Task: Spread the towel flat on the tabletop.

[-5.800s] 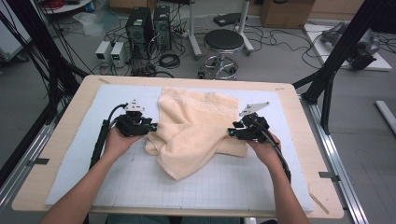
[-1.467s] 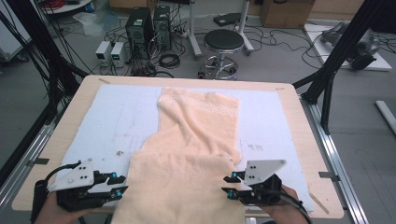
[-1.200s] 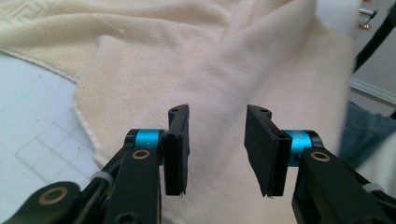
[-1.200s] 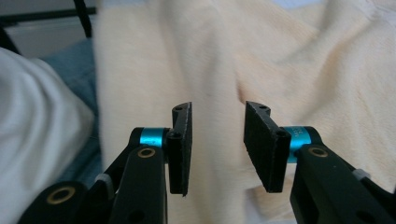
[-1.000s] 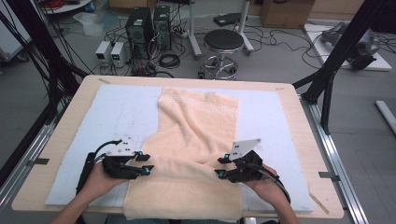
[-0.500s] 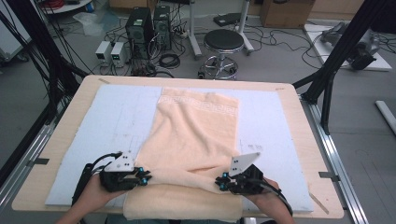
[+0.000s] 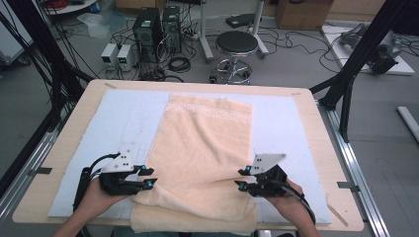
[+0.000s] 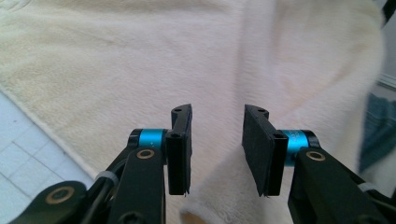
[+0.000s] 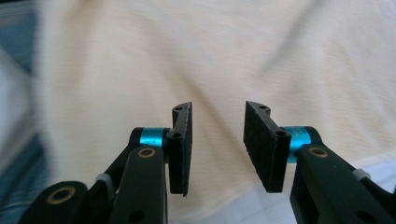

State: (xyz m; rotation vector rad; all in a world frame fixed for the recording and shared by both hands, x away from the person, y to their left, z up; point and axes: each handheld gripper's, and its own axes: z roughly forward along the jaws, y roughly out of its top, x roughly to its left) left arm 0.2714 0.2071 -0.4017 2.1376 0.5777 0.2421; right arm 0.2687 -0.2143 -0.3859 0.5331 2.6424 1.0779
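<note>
The peach towel [image 7: 202, 158] lies lengthwise down the surface [image 7: 306, 106], its near end folded. Both the left hand-held gripper [image 7: 148, 178] and right hand-held gripper [image 7: 240, 180] have just been opening, jaws apart, nothing between them.

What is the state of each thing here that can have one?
Towel: spread flat, near end folded over and hanging past the table edge.
Left tongs: open, nothing between the jaws, just opened.
Right tongs: open, nothing held, just opened.
Stool: upright, unoccupied.
</note>
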